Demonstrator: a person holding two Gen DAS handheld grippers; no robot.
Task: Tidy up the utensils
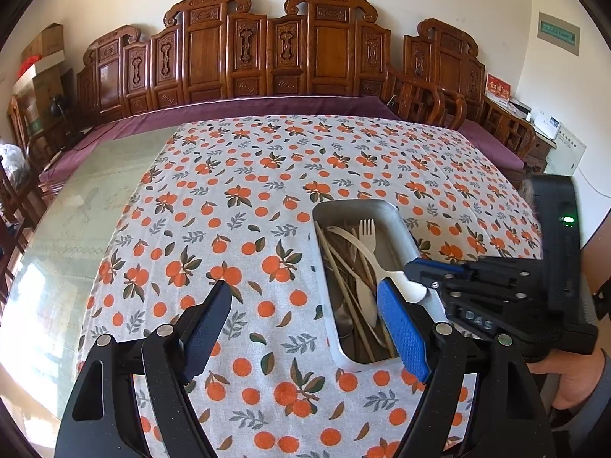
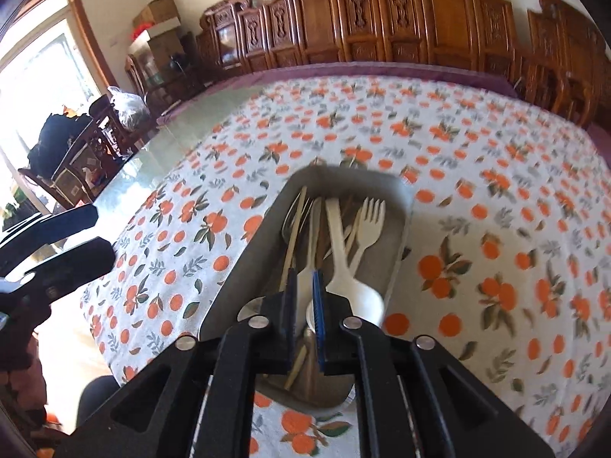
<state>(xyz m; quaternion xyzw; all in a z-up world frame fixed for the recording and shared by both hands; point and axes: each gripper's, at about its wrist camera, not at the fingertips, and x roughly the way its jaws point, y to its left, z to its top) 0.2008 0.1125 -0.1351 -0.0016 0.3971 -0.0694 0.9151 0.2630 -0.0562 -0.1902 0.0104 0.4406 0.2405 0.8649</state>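
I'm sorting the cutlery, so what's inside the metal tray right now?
The metal tray holds a white fork, a white spoon, a white knife and wooden chopsticks. Darker utensils lie beneath, mostly covered.

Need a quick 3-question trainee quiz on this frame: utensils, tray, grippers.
1. True or false: the left gripper has its jaws wide apart with nothing between them.
2. Where does the white fork lie? A) in the metal tray; B) on the tablecloth beside the tray; C) between the left gripper's fingers.
3. Which gripper has its fingertips nearly together, above the utensils?

Key: 1 true. 2 A. 3 the right gripper.
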